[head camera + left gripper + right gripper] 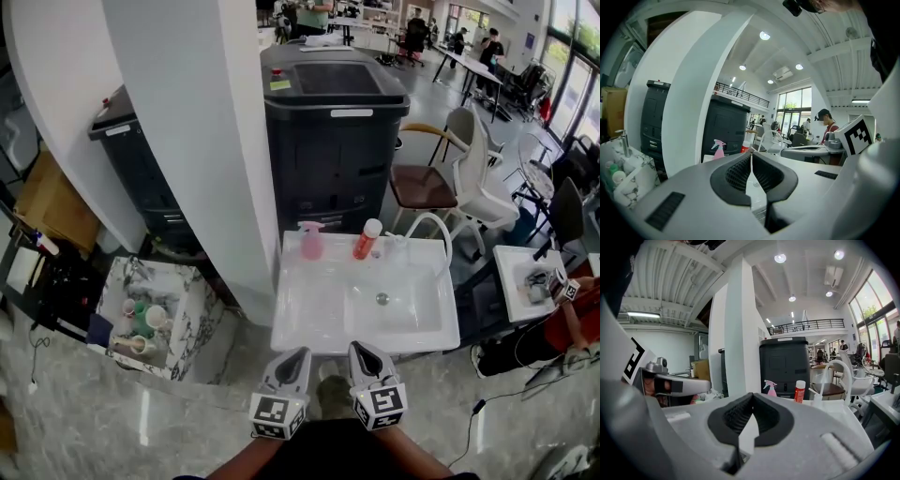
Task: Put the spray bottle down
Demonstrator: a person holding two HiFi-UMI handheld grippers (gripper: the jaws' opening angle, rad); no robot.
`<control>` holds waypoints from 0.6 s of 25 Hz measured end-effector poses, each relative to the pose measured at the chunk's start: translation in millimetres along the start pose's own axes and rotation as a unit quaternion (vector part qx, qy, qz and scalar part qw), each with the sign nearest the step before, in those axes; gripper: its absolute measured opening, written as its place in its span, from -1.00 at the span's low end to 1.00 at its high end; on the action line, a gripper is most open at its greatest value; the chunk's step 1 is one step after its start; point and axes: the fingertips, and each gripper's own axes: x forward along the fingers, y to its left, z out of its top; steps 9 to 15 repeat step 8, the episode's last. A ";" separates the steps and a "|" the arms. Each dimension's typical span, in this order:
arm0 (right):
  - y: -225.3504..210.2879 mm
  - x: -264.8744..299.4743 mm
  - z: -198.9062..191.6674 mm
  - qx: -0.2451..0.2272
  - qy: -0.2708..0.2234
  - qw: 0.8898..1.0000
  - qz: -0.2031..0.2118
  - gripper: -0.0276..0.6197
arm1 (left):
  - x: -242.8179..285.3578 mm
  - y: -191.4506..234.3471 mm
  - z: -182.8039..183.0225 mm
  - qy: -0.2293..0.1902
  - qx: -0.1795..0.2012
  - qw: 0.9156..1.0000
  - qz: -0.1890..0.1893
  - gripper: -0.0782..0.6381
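The pink spray bottle stands upright on the back edge of the sink, seemingly already set down. The left gripper and right gripper hover in front, fingers together, empty.

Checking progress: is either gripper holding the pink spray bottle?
No, the spray bottle stands on the sink, away from the left gripper and right gripper.

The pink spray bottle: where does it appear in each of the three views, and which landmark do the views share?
Head view: the pink spray bottle stands centre frame on the back edge of the white sink, left of the red bottle.
Left gripper view: pink spray bottle, left of centre.
Right gripper view: pink spray bottle, slightly right of centre.
Shared landmark: the black cabinet right behind it.
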 end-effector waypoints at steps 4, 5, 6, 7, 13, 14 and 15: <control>4.6 -3.8 -0.8 -0.005 0.000 1.000 0.003 -0.92 | -6.4 0.5 0.7 -0.005 -0.001 1.000 0.006 -0.70; 5.6 -4.4 -1.6 -0.005 0.001 1.000 0.004 -0.92 | -7.7 0.6 0.4 -0.006 -0.001 1.000 0.007 -0.70; 6.7 -4.9 -2.4 -0.006 0.001 1.000 0.005 -0.92 | -8.9 0.7 -0.2 -0.006 -0.001 1.000 0.008 -0.70; 7.9 -5.2 -3.2 -0.006 0.001 1.000 0.006 -0.92 | -10.1 0.9 -0.9 -0.006 -0.001 1.000 0.009 -0.70; 9.2 -5.4 -3.9 -0.007 0.002 1.000 0.007 -0.92 | -11.3 1.1 -1.7 -0.007 -0.001 1.000 0.010 -0.70; 9.2 -5.4 -3.9 -0.007 0.002 1.000 0.007 -0.92 | -11.3 1.1 -1.7 -0.007 -0.001 1.000 0.010 -0.70; 9.2 -5.4 -3.9 -0.007 0.002 1.000 0.007 -0.92 | -11.3 1.1 -1.7 -0.007 -0.001 1.000 0.010 -0.70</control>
